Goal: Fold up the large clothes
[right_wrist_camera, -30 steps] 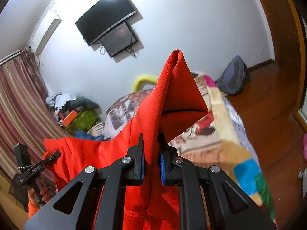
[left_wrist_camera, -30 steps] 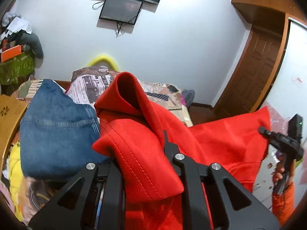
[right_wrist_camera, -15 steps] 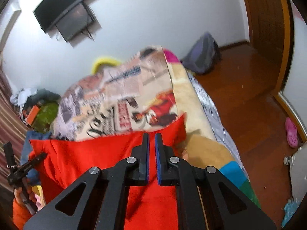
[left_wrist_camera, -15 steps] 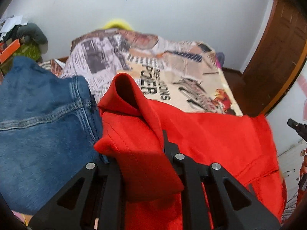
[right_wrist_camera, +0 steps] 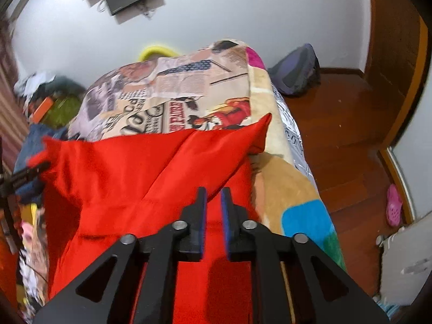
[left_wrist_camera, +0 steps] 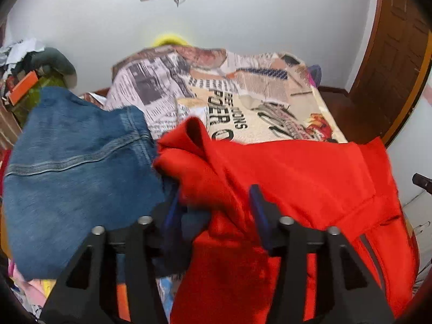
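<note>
A large red garment [left_wrist_camera: 297, 178] lies spread across the near part of the bed; it also shows in the right wrist view [right_wrist_camera: 129, 172]. My left gripper [left_wrist_camera: 214, 202] is open, its jaws wide apart over the garment's bunched left corner [left_wrist_camera: 189, 140], which rests loose between them. My right gripper [right_wrist_camera: 213, 197] is open by a narrow gap just above the garment's right side; its pointed right corner [right_wrist_camera: 263, 124] lies on the bed ahead. The left gripper's tip [right_wrist_camera: 29, 172] shows at the far left of the right wrist view.
Blue jeans [left_wrist_camera: 73, 167] lie on the left of the bed, touching the red garment. The bed [left_wrist_camera: 243, 100] has a newspaper-print cover. A backpack [right_wrist_camera: 297, 70] sits on the wooden floor to the right. Clutter [left_wrist_camera: 29, 75] is piled at the left wall.
Both grippers lowered the red garment onto the bed and opened, letting go of it. The raised corners now lie flat or slumped on the cover.
</note>
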`<state>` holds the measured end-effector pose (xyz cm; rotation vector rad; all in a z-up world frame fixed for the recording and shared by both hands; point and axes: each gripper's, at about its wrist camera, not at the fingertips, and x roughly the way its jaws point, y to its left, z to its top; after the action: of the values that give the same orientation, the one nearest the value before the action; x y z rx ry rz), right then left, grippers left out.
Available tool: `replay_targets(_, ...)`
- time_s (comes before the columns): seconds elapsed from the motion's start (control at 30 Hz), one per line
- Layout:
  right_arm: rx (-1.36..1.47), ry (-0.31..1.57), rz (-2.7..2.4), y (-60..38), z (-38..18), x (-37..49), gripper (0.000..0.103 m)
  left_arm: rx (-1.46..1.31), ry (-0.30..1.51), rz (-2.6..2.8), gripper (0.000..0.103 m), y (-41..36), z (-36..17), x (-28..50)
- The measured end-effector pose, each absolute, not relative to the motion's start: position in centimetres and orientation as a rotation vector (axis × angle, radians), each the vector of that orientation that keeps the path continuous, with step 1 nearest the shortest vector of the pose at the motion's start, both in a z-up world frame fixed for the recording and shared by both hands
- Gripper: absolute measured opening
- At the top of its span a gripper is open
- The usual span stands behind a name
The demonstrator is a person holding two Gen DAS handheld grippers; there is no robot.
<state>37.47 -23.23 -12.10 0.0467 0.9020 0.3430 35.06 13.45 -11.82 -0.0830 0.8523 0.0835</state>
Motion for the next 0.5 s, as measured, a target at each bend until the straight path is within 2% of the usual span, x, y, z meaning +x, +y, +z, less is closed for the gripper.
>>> replay_targets(0.07, 0.013, 0.882, 0.345, -23.0, -11.2, 36.0, 0.037, -0.076, 0.834, 0.084, 0.062, 13.4, -10.9, 33.3)
replay_targets(0.13, -0.004, 0.85, 0.343, -23.0, -10.3, 34.1, 0.052, -0.065, 0.817, 0.083, 0.067, 13.4, -10.2, 31.5)
replay_targets(0.17, -0.006, 0.838, 0.342, -23.0, -10.0, 33.6, 0.055, -0.061, 0.811, 0.08, 0.068, 13.4, -9.9, 30.4)
replay_targets(0.3, -0.029, 0.812, 0.336, -23.5, -8.6, 30.0, 0.058, -0.076, 0.806, 0.071, 0.083, 14.3, -9.6, 26.6)
replay_targets(0.5, -0.053, 0.814, 0.307, -24.8, -8.5, 25.7, 0.059, -0.115, 0.871, 0.073, 0.085, 16.3, -11.6, 21.7)
